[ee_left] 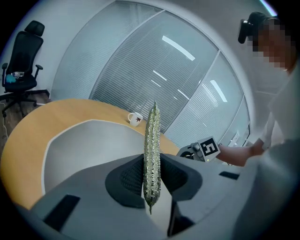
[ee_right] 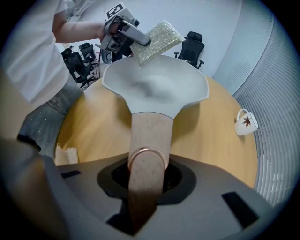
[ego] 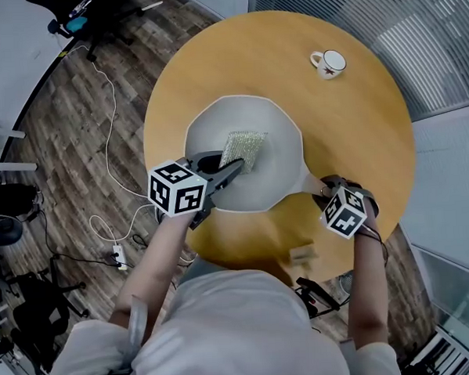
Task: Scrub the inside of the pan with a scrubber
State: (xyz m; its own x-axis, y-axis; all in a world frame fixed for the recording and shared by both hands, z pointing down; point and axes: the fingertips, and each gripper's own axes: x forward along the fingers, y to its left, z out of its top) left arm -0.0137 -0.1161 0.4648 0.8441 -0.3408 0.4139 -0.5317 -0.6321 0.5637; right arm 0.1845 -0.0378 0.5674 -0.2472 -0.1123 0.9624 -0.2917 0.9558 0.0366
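Risk: the scrubber is pinched at its near end only, so pressing it into the pan may fold it or drag it from the grip. A hard stroke could also twist the pan on the surface, since only its handle is restrained (the mug stands well apart).

Left tongs: partly closed, clamping the scrubber over the pan's interior; contact with the pan not confirmed.

Right tongs: partly closed, clamped on the handle.

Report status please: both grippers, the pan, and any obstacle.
Left gripper shut on scrubber, over the pan. Right gripper shut on pan's handle. Mug well apart; nothing in the way.
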